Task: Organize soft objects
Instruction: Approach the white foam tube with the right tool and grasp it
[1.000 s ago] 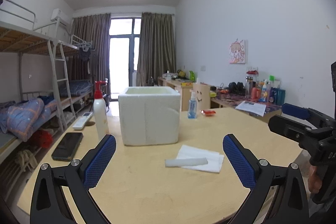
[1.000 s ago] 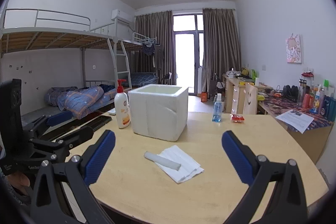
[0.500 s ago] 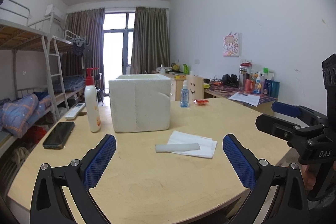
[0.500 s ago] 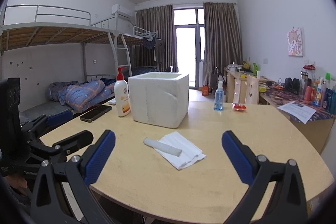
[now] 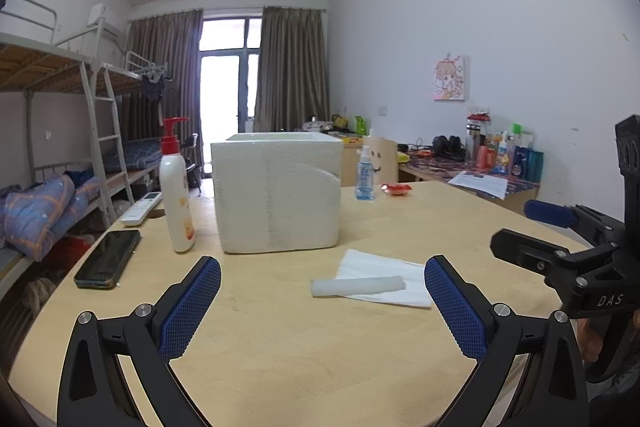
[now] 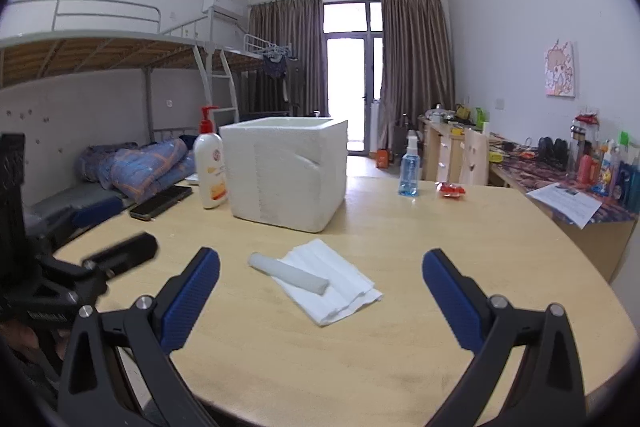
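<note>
Nearest, both grippers hover over the table's near edge (image 6: pixel 360 379), the left gripper (image 5: pixel 322 301) and right gripper (image 6: pixel 320 297) each with jaws spread wide and nothing between them. Just beyond lies the white roll (image 6: pixel 288 274), resting across a folded tissue (image 6: pixel 336 287) and overhanging it on the left. The roll looks light and squashy, likely to flatten under a hard pinch, so I'd take it across its middle, gently. The tissue looks limp and thin; pinching a free corner seems easiest, though the layers may slide apart. Farther back stands the open foam box (image 6: pixel 286 171), probably where they go. A lotion bottle (image 5: pixel 176 187) and phone (image 5: pixel 108 259) sit left of it, a spray bottle (image 6: pixel 409 167) behind.
</note>
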